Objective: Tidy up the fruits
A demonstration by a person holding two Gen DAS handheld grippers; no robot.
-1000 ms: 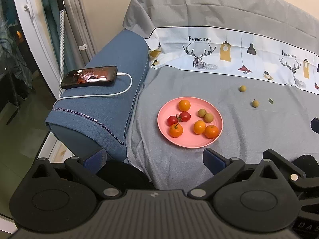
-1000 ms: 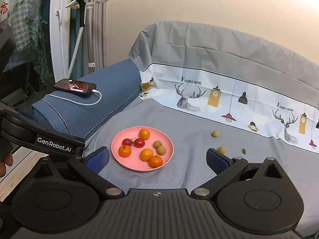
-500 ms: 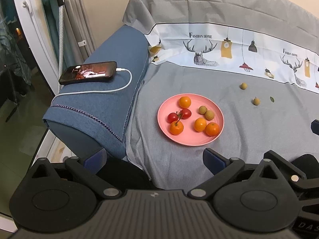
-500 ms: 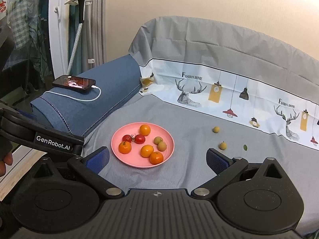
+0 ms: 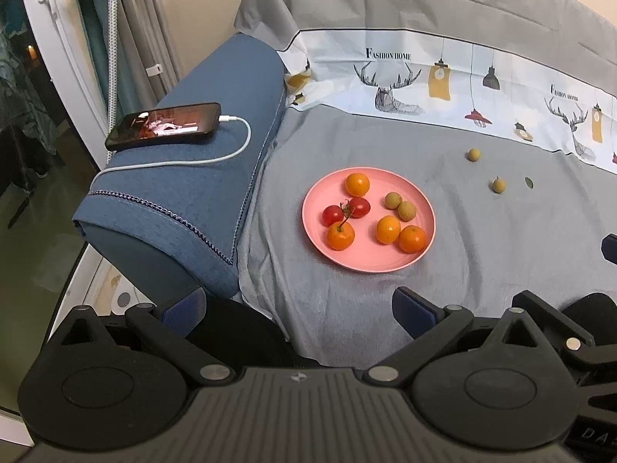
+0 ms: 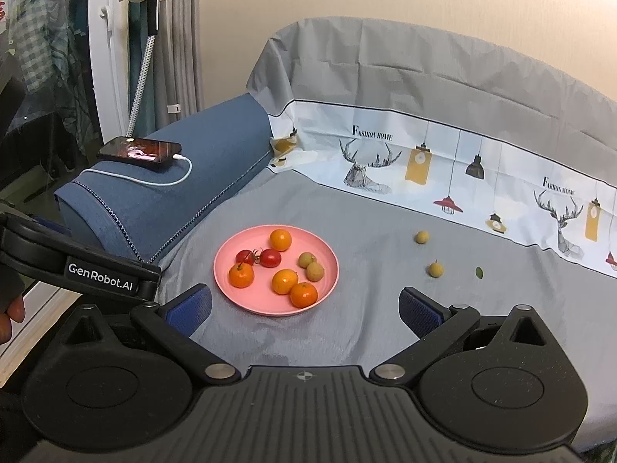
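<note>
Both my left tongs [image 5: 297,303] and right tongs [image 6: 304,305] spread, empty, short of the pink plate [image 6: 231,289]; next I reach the nearer loose longan [image 6: 435,269] on the sofa cover [image 6: 366,328].

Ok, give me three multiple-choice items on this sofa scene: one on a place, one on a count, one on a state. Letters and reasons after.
1. Where does the phone lie?
A. on the blue armrest
B. on the pink plate
C. on the floor

2. How many small brownish fruits lie on the grey cover, off the plate?
A. none
B. two
C. five

3. How do the two tools stand?
A. both shut on fruit
B. left shut, right open
C. both open and empty

Answers:
1 A: the phone rests on the armrest, with its white cable plugged in.
2 B: one and another sit to the right of the plate.
3 C: the left tool and right tool each show blue pads wide apart, nothing between.
</note>
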